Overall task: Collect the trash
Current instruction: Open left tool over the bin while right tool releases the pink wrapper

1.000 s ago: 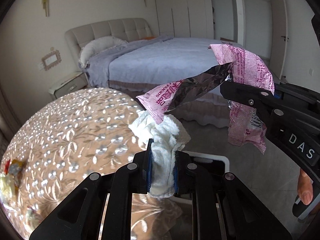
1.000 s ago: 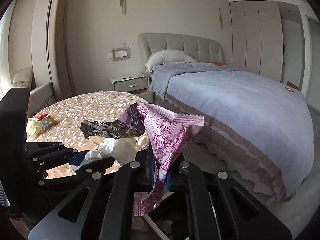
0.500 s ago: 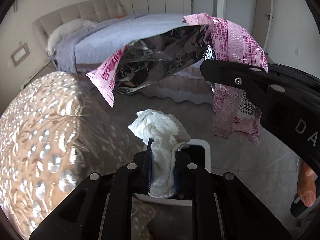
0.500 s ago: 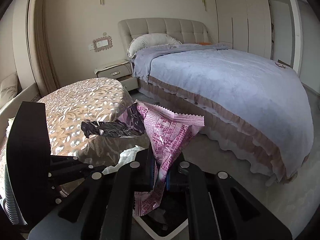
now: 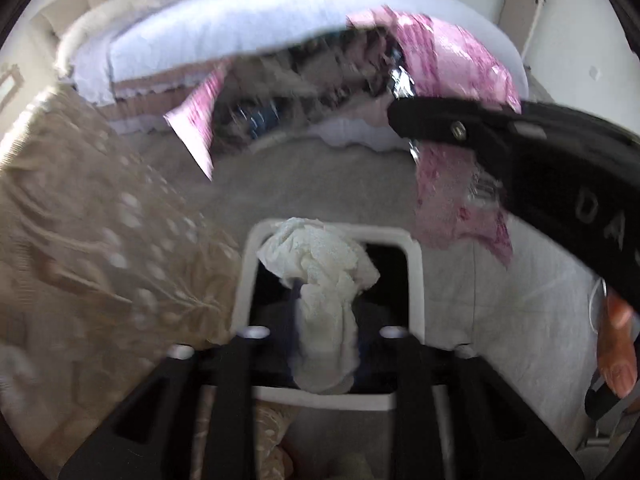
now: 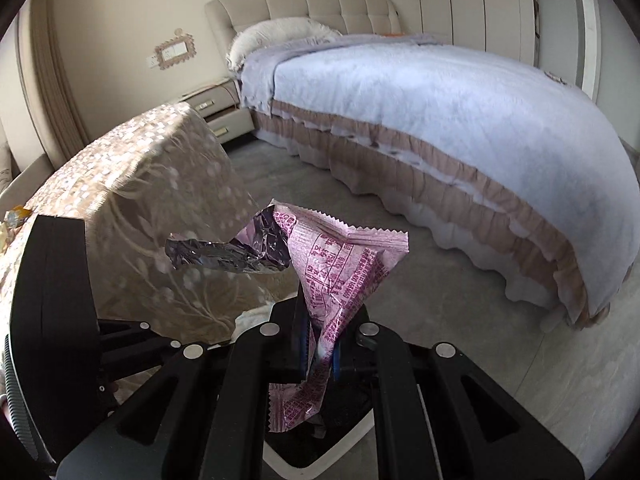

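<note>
In my left wrist view, the left claw (image 5: 324, 336) had just been opening: its jaws stood apart, with the white crumpled tissue (image 5: 320, 292) still hanging loosely between them, its long axis running toward twelve o'clock. Directly beneath and beyond it sat the white-rimmed trash bin (image 5: 414, 280), its dark inside showing around the tissue; I could not tell what lay in it.

In my right wrist view, the right claw (image 6: 318, 350) was clamped tight on the pink snack wrapper (image 6: 340, 276), which stood roughly upright from the jaws, its torn silver-lined flap bending off toward nine o'clock. Pink printed text covered the wrapper, too small for me to read. A corner of the bin's rim showed at six o'clock below it.

At three o'clock in the left view I saw the right claw's black body with pale letters "DA" and a fingertip behind it. Farther out, at nine o'clock, was the surface under its floral cloth (image 6: 132, 184). Beyond the grey floor lay the bed (image 6: 440, 92) with its lilac cover, at one o'clock.
</note>
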Motion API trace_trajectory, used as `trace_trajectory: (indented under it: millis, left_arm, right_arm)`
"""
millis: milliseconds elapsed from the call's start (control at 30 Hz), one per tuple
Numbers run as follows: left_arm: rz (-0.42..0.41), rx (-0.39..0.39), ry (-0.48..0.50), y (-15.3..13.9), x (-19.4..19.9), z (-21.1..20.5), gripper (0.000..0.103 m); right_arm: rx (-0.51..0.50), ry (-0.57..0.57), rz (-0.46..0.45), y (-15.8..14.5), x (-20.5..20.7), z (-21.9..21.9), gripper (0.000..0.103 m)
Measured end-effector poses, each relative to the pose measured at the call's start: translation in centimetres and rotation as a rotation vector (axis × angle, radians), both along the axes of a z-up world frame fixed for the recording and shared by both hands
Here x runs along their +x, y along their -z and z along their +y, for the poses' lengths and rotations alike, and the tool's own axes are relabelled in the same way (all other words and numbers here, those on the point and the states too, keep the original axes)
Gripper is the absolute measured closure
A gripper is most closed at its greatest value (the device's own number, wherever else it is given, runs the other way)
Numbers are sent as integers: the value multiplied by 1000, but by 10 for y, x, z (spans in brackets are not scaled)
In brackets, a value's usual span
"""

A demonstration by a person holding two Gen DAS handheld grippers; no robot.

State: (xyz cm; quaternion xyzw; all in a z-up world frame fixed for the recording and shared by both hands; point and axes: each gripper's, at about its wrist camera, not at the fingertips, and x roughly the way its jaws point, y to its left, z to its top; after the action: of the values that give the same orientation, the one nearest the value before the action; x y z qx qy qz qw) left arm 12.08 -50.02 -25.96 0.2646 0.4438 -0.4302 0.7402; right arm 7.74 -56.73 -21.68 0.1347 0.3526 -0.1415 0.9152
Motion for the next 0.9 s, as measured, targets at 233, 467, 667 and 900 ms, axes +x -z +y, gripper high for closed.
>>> trace_trajectory:
  millis: [233, 467, 667, 900]
  left_arm:
    - [-90, 48, 18, 10, -5, -11, 5]
    - [-197, 29, 44, -23, -19, 9, 5]
    - [-143, 25, 50, -42, -28, 31, 5]
    - [-169, -1, 65, -53, -39, 46, 5]
  right_arm:
    - [32, 11, 55, 20, 6, -11, 93]
    - [63, -57, 81, 38, 12, -11, 93]
    - [70, -154, 136, 57, 24, 1, 92]
    - [-22, -271, 246, 83, 45, 28, 7]
